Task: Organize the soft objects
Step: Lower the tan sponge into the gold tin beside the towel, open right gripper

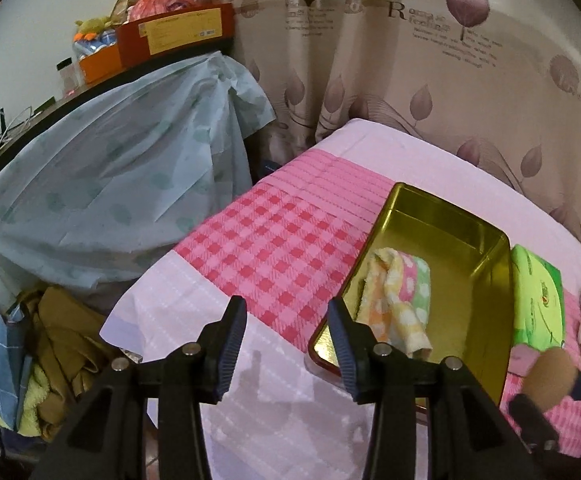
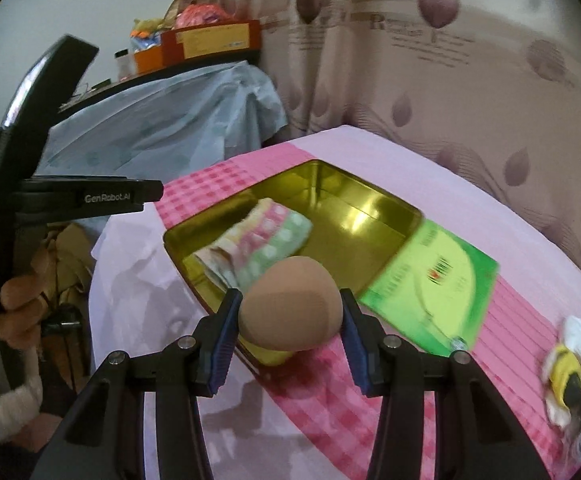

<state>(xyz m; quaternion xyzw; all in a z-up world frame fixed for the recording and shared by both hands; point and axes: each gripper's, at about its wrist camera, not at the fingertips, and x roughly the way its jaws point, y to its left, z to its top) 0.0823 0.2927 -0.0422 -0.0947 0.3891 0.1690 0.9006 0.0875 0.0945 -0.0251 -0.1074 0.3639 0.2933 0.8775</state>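
Carrying tan egg-shaped sponge (image 2: 290, 304) clamped in my right gripper (image 2: 288, 312) | gold tin (image 2: 370, 208) just ahead, folded towel (image 2: 262, 240) inside | left gripper (image 1: 286, 320) empty, jaws apart beside tin.

"GenRobot.AI" on left gripper (image 2: 110, 198)

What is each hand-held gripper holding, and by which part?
The right hand-held gripper pinches the tan sponge across its sides. The left hand-held gripper holds nothing.
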